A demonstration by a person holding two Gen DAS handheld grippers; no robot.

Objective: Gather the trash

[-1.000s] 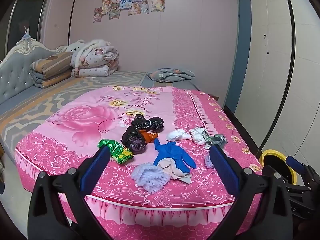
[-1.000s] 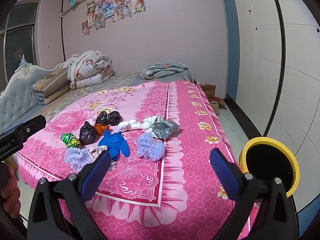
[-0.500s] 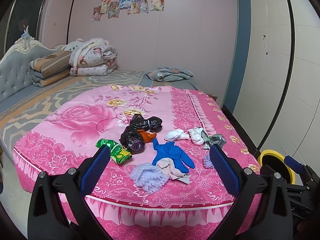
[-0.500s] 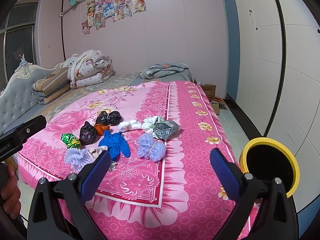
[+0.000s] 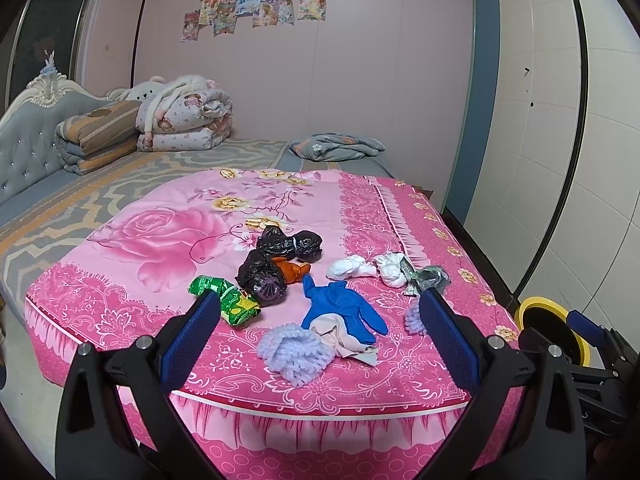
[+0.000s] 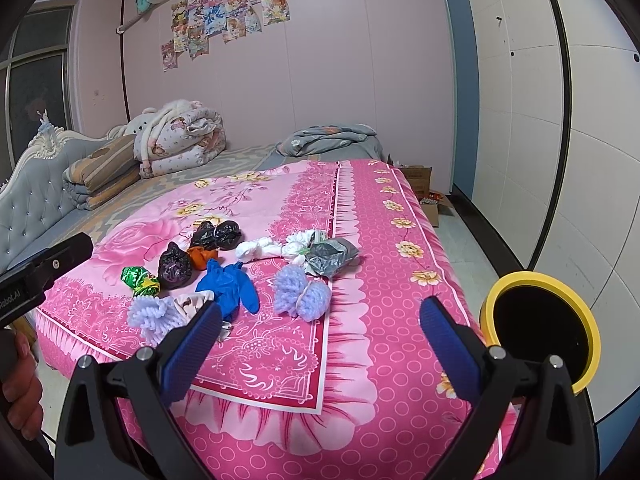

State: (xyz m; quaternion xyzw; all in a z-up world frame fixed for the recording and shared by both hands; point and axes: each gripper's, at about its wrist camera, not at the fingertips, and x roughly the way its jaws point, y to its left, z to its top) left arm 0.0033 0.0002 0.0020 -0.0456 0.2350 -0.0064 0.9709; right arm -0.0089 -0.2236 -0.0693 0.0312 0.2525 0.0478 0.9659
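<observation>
1. Trash lay in a loose cluster on the pink bedspread [image 5: 168, 240], toward the foot end of the bed, all pieces near or touching one another.
2. Items seen: two knotted black bags [image 5: 290, 242] [image 5: 262, 278], glossy and crumpled; a small orange scrap [image 5: 294, 270] between them; a green wrapper [image 5: 230, 300]; a blue glove [image 5: 340, 308], flat with its digits spread.
3. The glove's lower part overlapped a beige rag [image 5: 340, 334], which touched a lilac fuzzy ball [image 5: 294, 350].
4. Two white wads [image 5: 348, 268] [image 5: 390, 268] lay side by side; a grey foil bag [image 6: 330, 258] just beside them; a second lilac ball [image 6: 302, 294] in front of the bag.
5. Bin [image 6: 540, 326]: yellow rim, black inside, on the floor at the bed's corner.
6. Left gripper [image 5: 318, 338] and right gripper [image 6: 318, 338]: fingers spread wide, empty, both clear of the trash.
</observation>
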